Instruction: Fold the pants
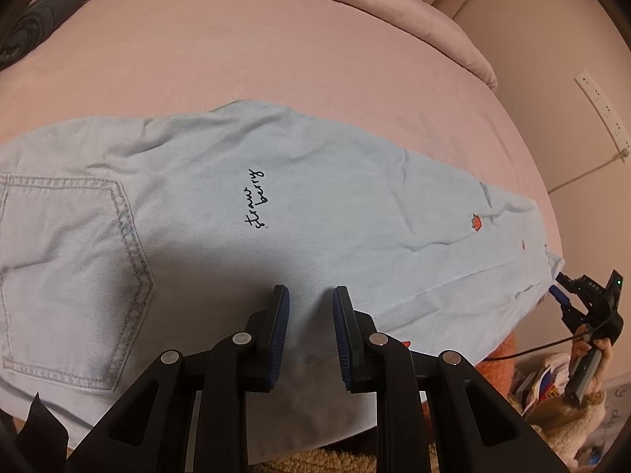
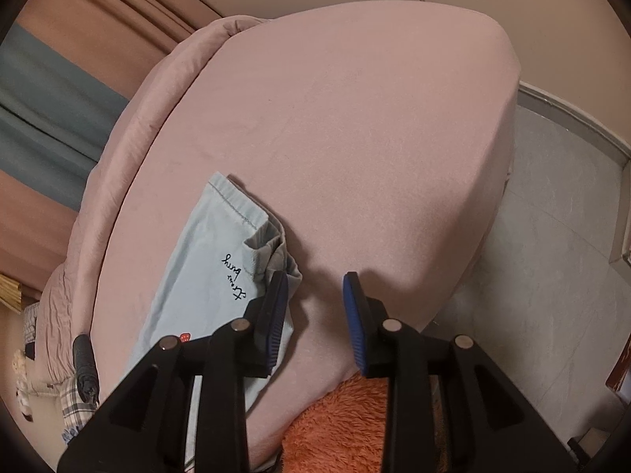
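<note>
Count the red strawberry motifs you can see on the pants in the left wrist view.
3. One strawberry sits mid-leg towards the hem, a smaller one lies nearer the hem, and a third peeks out at the near edge of the pants. Folds may hide more.

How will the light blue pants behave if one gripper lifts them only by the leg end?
The pants will probably hang limp: the fabric lies flat with soft wrinkles on the pink bed. The leg end shows layered hems that may separate. Being long, the rest would likely drag.
</note>
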The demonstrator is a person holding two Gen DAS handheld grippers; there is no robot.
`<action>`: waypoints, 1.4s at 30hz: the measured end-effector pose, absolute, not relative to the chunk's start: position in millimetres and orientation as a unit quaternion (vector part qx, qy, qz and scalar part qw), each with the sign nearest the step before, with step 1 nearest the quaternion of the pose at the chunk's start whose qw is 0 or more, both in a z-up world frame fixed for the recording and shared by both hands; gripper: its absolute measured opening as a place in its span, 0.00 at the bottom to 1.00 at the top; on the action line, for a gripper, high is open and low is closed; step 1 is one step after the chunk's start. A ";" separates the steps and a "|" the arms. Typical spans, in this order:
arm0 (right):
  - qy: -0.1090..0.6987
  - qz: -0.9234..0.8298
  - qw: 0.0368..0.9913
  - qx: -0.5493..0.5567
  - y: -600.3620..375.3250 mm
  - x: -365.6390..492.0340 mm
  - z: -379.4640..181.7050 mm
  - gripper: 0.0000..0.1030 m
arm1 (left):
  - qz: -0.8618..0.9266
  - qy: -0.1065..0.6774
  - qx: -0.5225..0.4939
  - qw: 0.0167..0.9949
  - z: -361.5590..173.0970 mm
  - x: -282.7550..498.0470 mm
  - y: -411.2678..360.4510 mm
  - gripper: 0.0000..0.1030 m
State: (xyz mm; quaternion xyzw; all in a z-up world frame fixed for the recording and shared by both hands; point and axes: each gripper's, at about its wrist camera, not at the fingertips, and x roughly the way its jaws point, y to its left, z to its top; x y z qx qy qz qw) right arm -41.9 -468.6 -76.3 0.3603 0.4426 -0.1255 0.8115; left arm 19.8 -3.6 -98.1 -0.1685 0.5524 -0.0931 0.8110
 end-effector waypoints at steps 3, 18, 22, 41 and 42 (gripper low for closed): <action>0.439 -0.121 0.814 0.361 -466.7 -42.9 -74.1 0.30 | -0.093 0.553 -0.168 0.811 -97.6 19.7 -3.3 0.20; 0.438 -0.107 0.820 0.354 -466.7 -35.9 -71.5 0.31 | -0.092 0.554 -0.163 0.811 -97.5 19.6 -4.7 0.20; 0.443 -0.098 0.812 0.368 -468.2 -25.0 -86.2 0.29 | -0.093 0.554 -0.164 0.811 -97.7 19.4 -4.5 0.20; 0.441 -0.183 0.834 0.278 -464.2 -9.6 -74.5 0.16 | -0.087 0.552 -0.155 0.814 -97.8 17.1 -6.4 0.20; 0.436 -0.200 0.837 0.261 -462.8 -11.8 -68.5 0.16 | -0.085 0.552 -0.153 0.815 -97.6 16.7 -6.9 0.20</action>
